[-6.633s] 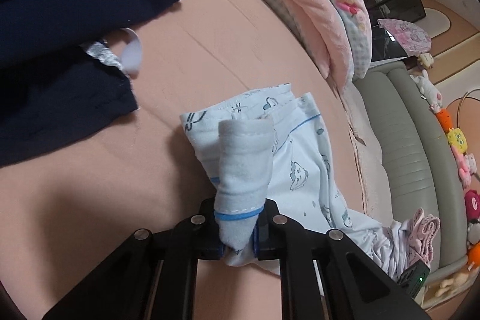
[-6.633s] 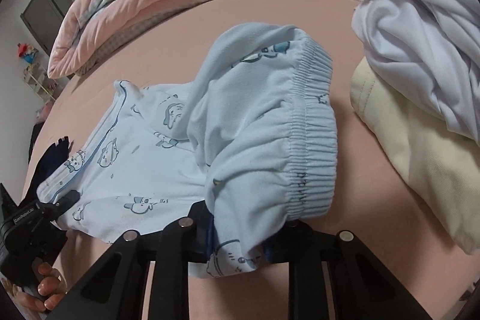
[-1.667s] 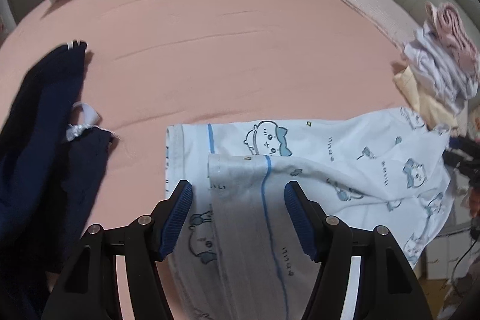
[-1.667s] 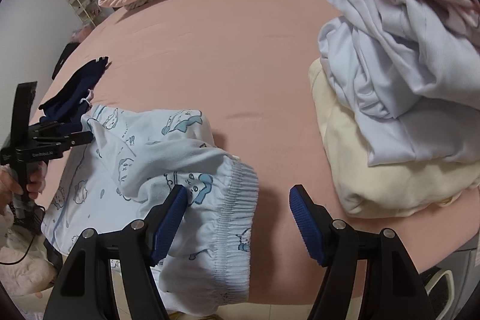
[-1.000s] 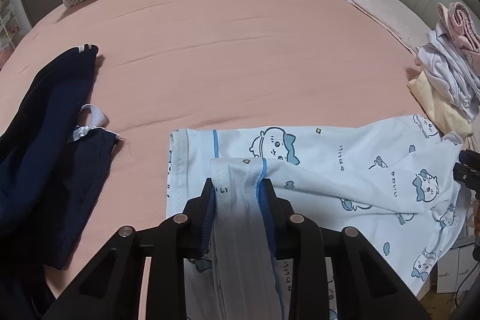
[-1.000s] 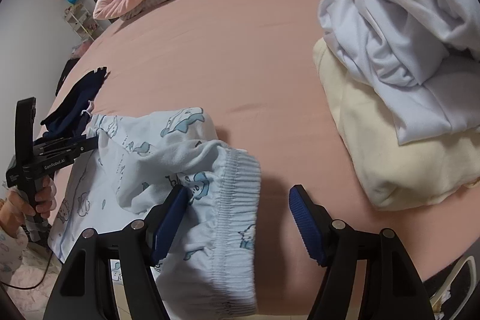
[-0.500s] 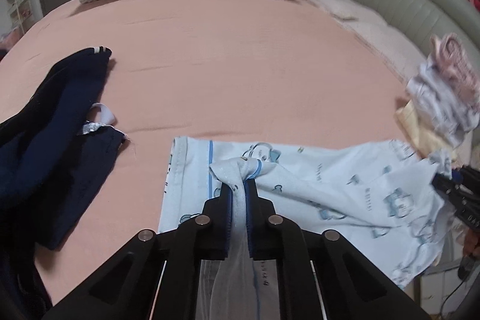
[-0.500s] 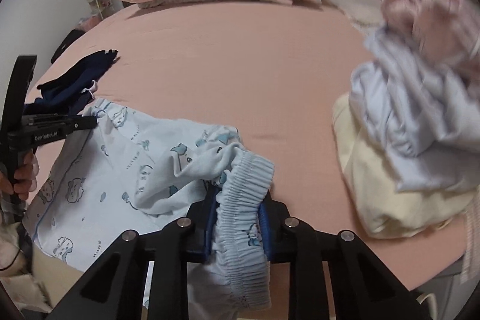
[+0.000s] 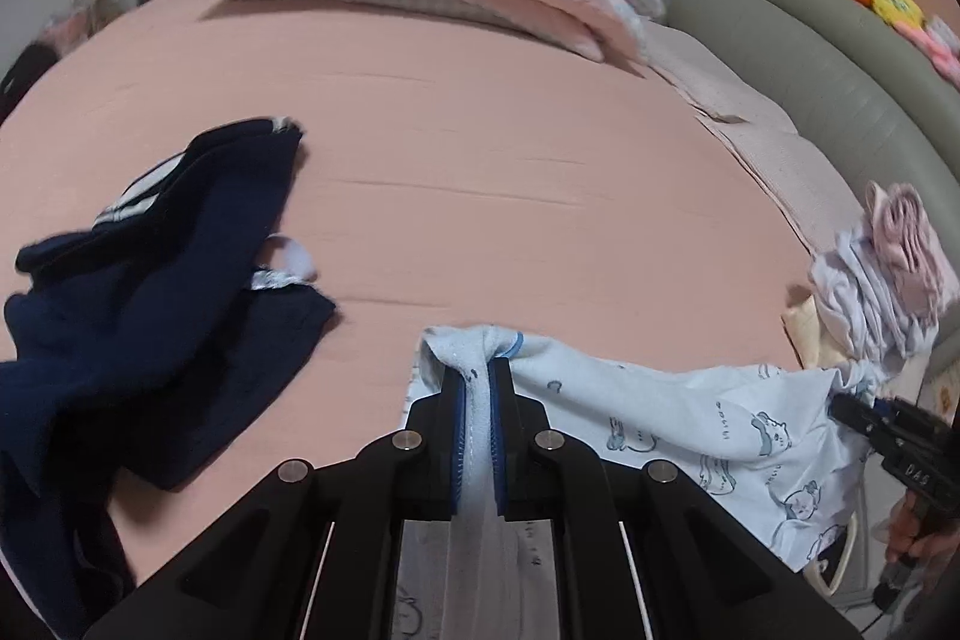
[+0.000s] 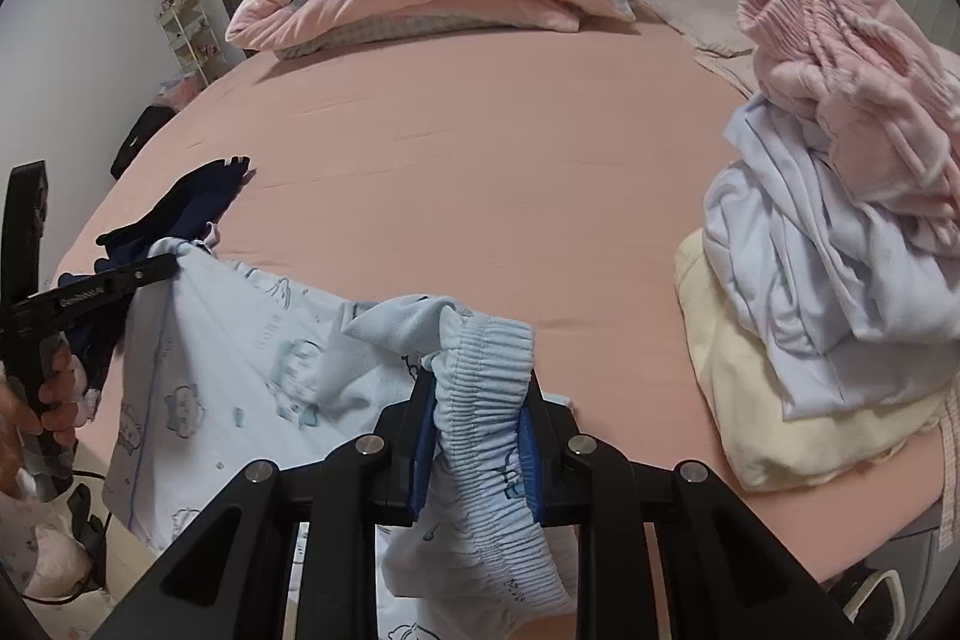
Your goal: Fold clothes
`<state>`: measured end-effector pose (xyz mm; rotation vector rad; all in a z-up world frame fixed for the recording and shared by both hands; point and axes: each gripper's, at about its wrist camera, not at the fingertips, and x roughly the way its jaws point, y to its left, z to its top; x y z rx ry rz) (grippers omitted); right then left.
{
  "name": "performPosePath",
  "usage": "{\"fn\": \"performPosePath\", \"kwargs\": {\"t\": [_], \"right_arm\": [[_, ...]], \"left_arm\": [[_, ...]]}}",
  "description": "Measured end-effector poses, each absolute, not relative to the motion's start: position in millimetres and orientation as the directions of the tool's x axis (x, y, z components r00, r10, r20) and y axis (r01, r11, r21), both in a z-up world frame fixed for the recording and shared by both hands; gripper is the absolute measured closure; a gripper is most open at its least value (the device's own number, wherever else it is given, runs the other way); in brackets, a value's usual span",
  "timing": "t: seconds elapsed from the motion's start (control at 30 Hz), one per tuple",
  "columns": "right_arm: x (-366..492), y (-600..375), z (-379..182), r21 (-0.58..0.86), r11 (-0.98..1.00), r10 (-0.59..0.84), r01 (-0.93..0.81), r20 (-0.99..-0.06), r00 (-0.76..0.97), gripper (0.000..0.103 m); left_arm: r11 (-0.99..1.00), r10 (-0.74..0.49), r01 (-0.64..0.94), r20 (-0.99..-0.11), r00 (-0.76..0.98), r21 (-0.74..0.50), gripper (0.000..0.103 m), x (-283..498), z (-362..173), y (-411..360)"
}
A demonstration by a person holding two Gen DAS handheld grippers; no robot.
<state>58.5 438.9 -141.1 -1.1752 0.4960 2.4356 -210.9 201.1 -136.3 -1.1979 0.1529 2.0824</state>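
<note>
dark navy garment [image 9: 150,292] lies crumpled at far left on the pink bed sheet [image 9: 480,160]. left gripper [image 9: 477,388] clenched on a leg hem of the pale blue cartoon-print pyjama trousers [image 9: 690,418], which hang stretched between both tools over the near bed edge. right gripper [image 10: 477,400] clamped on their gathered elastic waistband [image 10: 486,358]. heap of lilac, cream and pink laundry [image 10: 840,250] sits at far right. judgement: keep both ends level and taut, carry them over bare sheet between the two piles, lay flat before folding.

Right hand-held gripper [image 10: 477,418] clamping pale blue pyjama waistband [image 10: 486,370], pink bed [image 10: 510,148], clothes pile [image 10: 840,250]
</note>
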Motion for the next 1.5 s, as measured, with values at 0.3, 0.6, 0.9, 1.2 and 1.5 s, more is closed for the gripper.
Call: {"fn": "performPosePath", "kwargs": {"t": [0.3,0.6,0.9,1.2,1.5], "right_arm": [[35,446,-159,0.113,-0.841,0.208,-0.529,-0.835,-0.509,0.082],[26,462,-193,0.128,-0.807,0.173,-0.577,-0.882,-0.438,0.082],[32,465,-193,0.162,-0.782,0.170,-0.602,-0.873,-0.457,0.082],[39,456,-193,0.121,-0.789,0.196,-0.602,-0.880,-0.433,0.082],[48,464,-201,0.182,-0.789,0.151,-0.587,-0.869,-0.472,0.081]], "left_arm": [[-0.778,0.452,-0.592,-0.841,-0.296,-0.210,0.097,-236,-157,200],[-0.766,0.313,-0.642,-0.894,-0.321,-0.037,0.097,-231,-189,221],[-0.738,0.336,-0.675,-0.869,-0.363,-0.003,0.097,-230,-168,233],[-0.734,0.268,-0.678,-0.903,-0.336,0.034,0.095,-233,-191,246],[-0.744,0.241,-0.667,-0.923,-0.299,0.022,0.093,-229,-190,249]]}}
